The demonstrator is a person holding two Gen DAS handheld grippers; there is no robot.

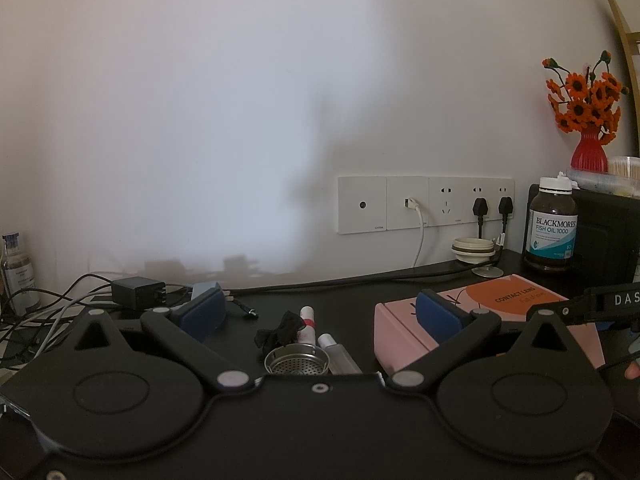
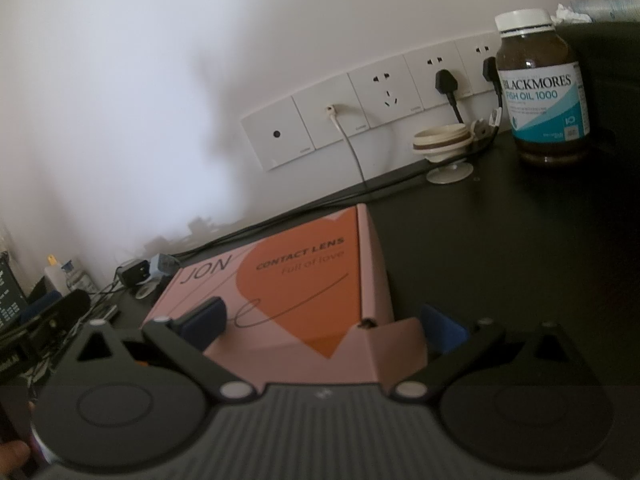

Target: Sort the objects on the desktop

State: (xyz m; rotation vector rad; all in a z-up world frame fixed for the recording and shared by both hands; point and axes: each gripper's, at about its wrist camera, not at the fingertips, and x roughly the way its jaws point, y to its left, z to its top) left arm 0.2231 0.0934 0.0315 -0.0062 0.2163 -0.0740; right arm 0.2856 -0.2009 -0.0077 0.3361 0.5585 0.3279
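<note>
A pink and orange contact lens box [image 1: 486,322] lies on the black desk, also in the right wrist view [image 2: 296,288]. My left gripper [image 1: 318,314] is open and empty; between its fingers lie a metal strainer [image 1: 297,359], a black hair bow [image 1: 280,330], a white and red tube [image 1: 307,322] and a grey tube [image 1: 340,354]. Its right pad [image 1: 438,314] overlaps the box's left end. My right gripper [image 2: 326,326] is open with its fingers on either side of the box's near right corner, not closed on it.
A Blackmores fish oil bottle [image 1: 552,226] stands at the back right, seen too in the right wrist view [image 2: 540,88]. A cream lid on a stand [image 1: 474,252], wall sockets [image 1: 424,204] with plugs, a power adapter [image 1: 138,292] with cables, and a red vase [image 1: 588,152].
</note>
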